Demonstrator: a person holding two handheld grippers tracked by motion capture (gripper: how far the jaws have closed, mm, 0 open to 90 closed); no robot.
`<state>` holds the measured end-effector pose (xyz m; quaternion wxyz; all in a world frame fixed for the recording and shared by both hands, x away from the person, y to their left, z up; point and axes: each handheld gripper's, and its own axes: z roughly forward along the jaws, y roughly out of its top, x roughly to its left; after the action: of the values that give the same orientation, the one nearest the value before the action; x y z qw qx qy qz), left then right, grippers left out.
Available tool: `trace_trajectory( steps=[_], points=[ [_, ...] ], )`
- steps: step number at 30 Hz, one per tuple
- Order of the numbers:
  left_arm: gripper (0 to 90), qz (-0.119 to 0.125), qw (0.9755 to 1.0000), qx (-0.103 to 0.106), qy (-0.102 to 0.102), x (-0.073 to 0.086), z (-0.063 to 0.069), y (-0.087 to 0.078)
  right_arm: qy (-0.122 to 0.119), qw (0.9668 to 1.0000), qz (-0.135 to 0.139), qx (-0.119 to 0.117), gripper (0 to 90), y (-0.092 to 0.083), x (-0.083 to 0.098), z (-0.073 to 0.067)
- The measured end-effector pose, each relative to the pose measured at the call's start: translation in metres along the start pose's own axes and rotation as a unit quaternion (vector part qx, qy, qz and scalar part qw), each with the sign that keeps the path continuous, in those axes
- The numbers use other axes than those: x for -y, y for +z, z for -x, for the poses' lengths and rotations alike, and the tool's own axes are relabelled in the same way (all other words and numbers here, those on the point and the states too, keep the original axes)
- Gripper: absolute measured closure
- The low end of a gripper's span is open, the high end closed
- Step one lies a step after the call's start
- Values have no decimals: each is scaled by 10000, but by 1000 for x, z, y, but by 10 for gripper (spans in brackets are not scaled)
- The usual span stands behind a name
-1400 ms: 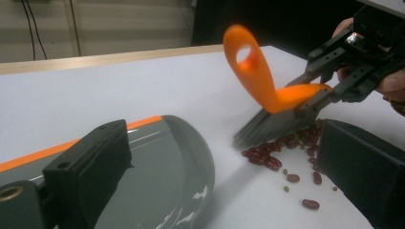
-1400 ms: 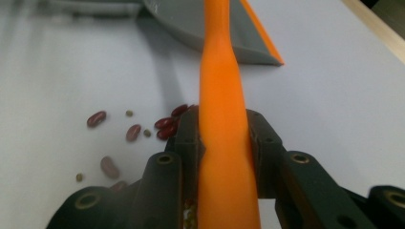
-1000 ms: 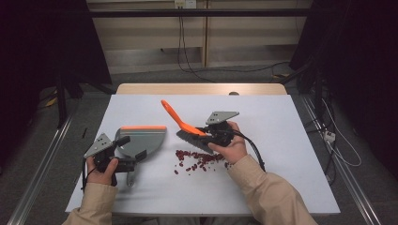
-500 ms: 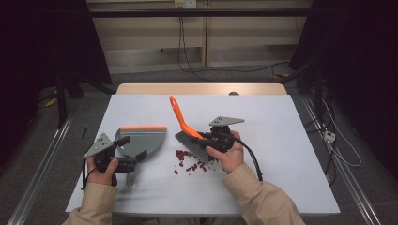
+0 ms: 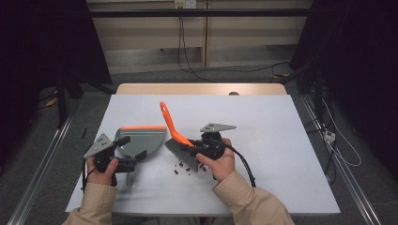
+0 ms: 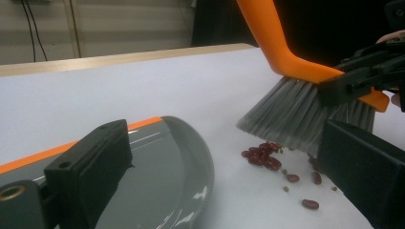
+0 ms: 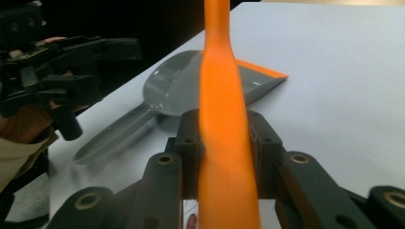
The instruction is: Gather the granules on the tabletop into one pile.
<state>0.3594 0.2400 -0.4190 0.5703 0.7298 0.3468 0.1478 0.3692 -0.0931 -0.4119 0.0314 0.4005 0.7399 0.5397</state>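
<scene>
Brush [image 5: 176,136] handle sits pinched between the right gripper's [image 7: 224,143] jaws, bristles down beside scattered beans [image 6: 265,155].

One orange-handled brush [image 5: 176,136] with grey bristles, standing near the middle of the table. One grey dustpan [image 5: 141,139] with an orange edge, to the left of the brush. Two handheld grippers: the left gripper [image 5: 129,164] near the left edge, the right gripper [image 5: 199,151] near the centre. One white table [image 5: 281,140]. One scatter of red beans [image 6: 265,155] below the bristles; about ten beans visible from the left gripper view, exact count impossible to tell, plus a few small dark specks.
</scene>
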Motion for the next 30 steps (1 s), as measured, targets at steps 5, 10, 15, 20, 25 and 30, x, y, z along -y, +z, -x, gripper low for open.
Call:
trace_trajectory(
  steps=[5,10,15,20,25,30],
  points=[
    [43,-18,10000,-18,5,0,0,0,80,9999,-113,-91,714,4,5,-7],
    [43,-14,10000,-17,8,0,0,1,167,9993,-223,-249,714,7,13,-16],
    [43,-53,10000,-17,52,0,-1,1,274,9987,-362,-238,713,19,19,-20],
    [43,-58,10000,-20,28,1,-1,1,612,9971,-443,-71,713,34,27,-16],
    [43,-35,10000,-23,17,1,0,1,751,9952,-547,294,713,35,26,-9],
    [43,-30,10000,-21,25,0,0,0,949,9931,-513,449,711,28,28,2]
  ],
)
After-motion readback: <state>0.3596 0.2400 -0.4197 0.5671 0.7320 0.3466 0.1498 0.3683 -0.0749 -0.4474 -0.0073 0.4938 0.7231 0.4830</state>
